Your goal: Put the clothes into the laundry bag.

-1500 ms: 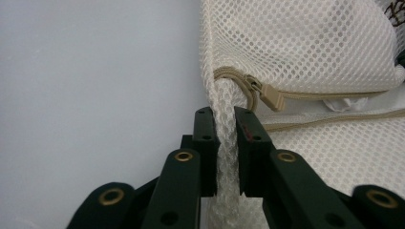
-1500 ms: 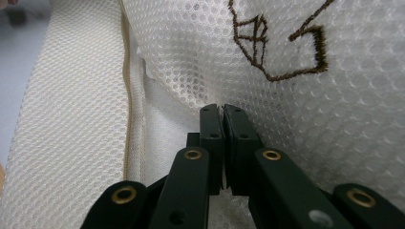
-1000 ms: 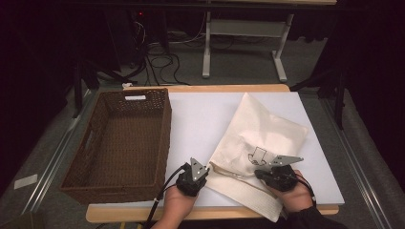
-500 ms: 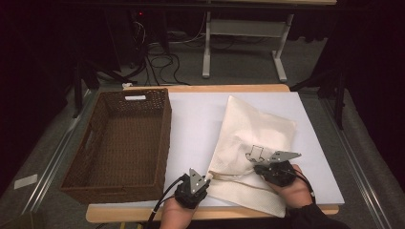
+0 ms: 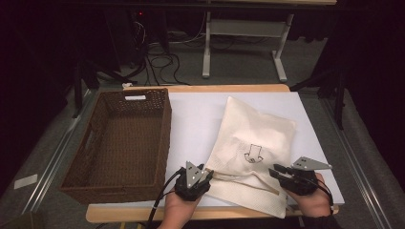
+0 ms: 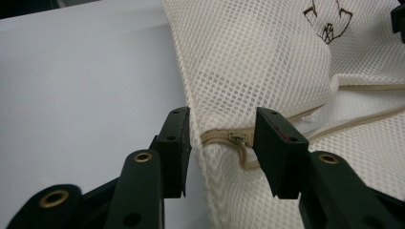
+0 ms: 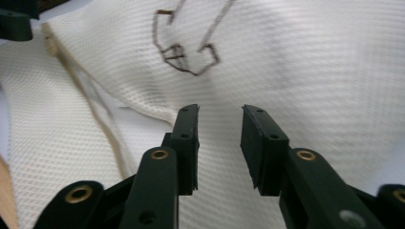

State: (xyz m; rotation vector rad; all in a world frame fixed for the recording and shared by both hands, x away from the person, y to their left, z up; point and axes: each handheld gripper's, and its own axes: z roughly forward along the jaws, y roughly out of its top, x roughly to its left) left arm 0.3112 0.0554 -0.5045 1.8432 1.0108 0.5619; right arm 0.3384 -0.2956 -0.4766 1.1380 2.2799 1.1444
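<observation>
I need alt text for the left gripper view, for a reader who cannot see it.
The left gripper, open, has its two black jaws either side of the zipper end at the edge of a cream mesh bag, which lies on a white table surface.

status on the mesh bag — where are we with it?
Done: the mesh bag lies flat on the table, beside the wicker basket. In hand: the left gripper, jaws open, brackets the zipper end; the right gripper hovers open over the mesh. Left: nothing gripped yet.
</observation>
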